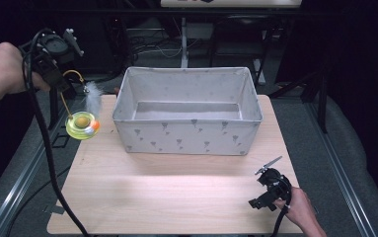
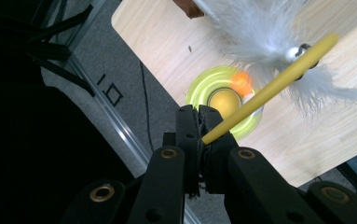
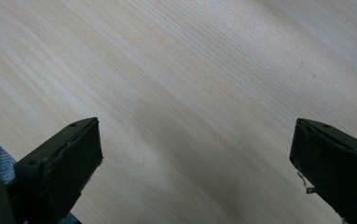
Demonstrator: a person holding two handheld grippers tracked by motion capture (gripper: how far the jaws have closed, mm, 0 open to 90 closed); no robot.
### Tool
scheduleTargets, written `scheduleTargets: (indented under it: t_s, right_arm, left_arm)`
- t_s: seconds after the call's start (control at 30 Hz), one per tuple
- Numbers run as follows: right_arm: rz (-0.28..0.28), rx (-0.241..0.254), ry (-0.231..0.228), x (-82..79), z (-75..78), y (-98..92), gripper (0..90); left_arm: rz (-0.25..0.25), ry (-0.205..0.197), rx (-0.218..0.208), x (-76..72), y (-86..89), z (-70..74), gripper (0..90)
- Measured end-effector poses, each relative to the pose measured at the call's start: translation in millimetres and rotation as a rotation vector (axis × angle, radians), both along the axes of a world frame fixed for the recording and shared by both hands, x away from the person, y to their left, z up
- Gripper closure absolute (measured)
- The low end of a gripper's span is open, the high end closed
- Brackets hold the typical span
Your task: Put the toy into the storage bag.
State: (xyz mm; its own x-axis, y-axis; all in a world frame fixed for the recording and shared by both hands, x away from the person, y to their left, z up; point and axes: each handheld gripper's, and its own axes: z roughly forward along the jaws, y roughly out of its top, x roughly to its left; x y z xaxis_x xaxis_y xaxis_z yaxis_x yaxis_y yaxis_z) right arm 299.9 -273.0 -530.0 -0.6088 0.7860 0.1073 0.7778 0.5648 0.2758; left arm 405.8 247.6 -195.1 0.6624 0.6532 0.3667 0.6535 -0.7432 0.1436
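Black jaws of the left hand-held gripper [image 2: 198, 122] were clenched on the end of a thin yellow flexible wand [image 2: 268, 87], which ran up and away from the tips in the left gripper view. At the wand's far end hung a tuft of white feathers [image 2: 255, 28] with a small metal bell beside it, though that part was blurred, so the bell is only probably a bell. Below the jaws lay a round, translucent yellow-green plastic disc with a yellow dome at its centre [image 2: 224, 100] and a small orange ball [image 2: 242, 80] at its edge.

From the high view, the left hand-held gripper [image 1: 53, 74] was held above the left rear corner of the pale wooden bench [image 1: 176, 197], the person's left hand [image 1: 1, 66] wrapped round its body. The wand [image 1: 67, 106] curved down from it to the disc toy [image 1: 82, 124], which sat at the bench's left edge, with the feathers [image 1: 93, 96] just above it. I could not tell whether the disc rested on the bench or hung just clear of it.

Beside the toy, to its right, stood an open rectangular grey fabric box with a small printed pattern [image 1: 186, 136]. The right hand-held gripper [image 1: 270, 180] rested low at the near right corner of the bench, well apart from the box, its jaws released and spread wide over bare wood [image 3: 190, 93].
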Motion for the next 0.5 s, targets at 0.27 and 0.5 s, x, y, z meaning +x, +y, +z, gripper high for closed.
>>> scheduleTargets:
  t_s: [0.27,0.5]
  right_arm:
    - [-0.009,0.01,0.003,-0.3,-0.3,0.2,1.8]
    - [-0.003,0.005,0.006,-0.2,0.5,-0.2,1.8]
  left_arm:
    - [-0.007,-0.025,0.014,3.2,-9.0,15.3,87.9]
    - [-0.013,-0.032,0.022,7.4,-16.1,26.7,87.8]
